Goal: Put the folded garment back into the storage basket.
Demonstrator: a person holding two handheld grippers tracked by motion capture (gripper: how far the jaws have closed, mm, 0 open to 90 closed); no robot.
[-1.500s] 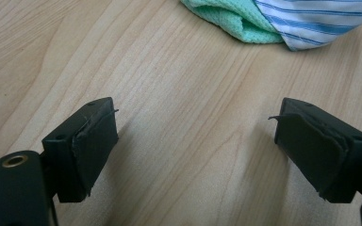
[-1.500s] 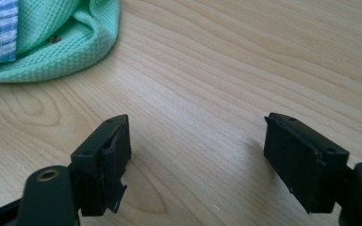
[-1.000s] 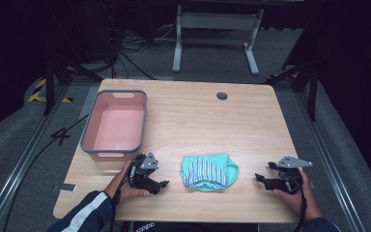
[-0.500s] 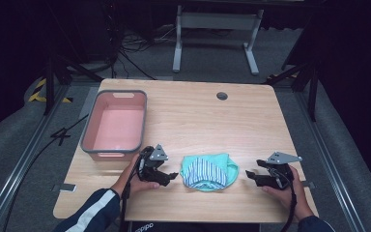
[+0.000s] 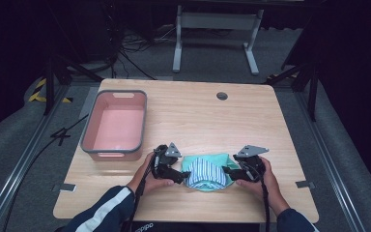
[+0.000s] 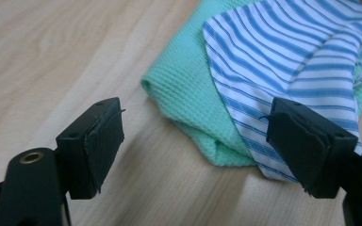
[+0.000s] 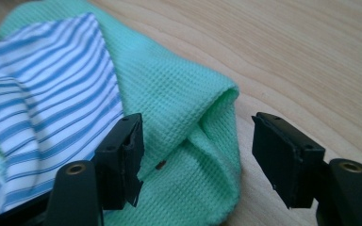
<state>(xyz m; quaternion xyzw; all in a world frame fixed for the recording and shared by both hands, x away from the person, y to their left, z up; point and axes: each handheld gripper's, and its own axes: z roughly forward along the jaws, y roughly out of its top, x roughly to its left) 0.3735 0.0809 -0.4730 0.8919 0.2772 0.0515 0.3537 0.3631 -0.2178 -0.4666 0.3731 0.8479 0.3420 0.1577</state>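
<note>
A crumpled green waffle cloth [image 5: 220, 162] with a blue-and-white striped cloth [image 5: 206, 173] on top lies near the table's front edge. My left gripper [image 5: 182, 179] is open at the bundle's left edge; in the left gripper view its jaws straddle the folded green corner [image 6: 193, 127] and the striped edge [image 6: 264, 89]. My right gripper [image 5: 227, 171] is open at the bundle's right edge. The right gripper view has the green fold [image 7: 207, 127] lying between its jaws, with the striped cloth [image 7: 42, 103] to the left.
A pink bin with a grey rim [image 5: 142, 116] stands at the left of the wooden table [image 5: 198, 116]. A round cable hole [image 5: 222, 95] sits near the far edge. A metal stand's legs [image 5: 212, 43] are on the floor beyond.
Both grippers have moved inward from the table's sides to the cloth bundle and now stand at its left and right edges. The bundle has not visibly shifted.
</note>
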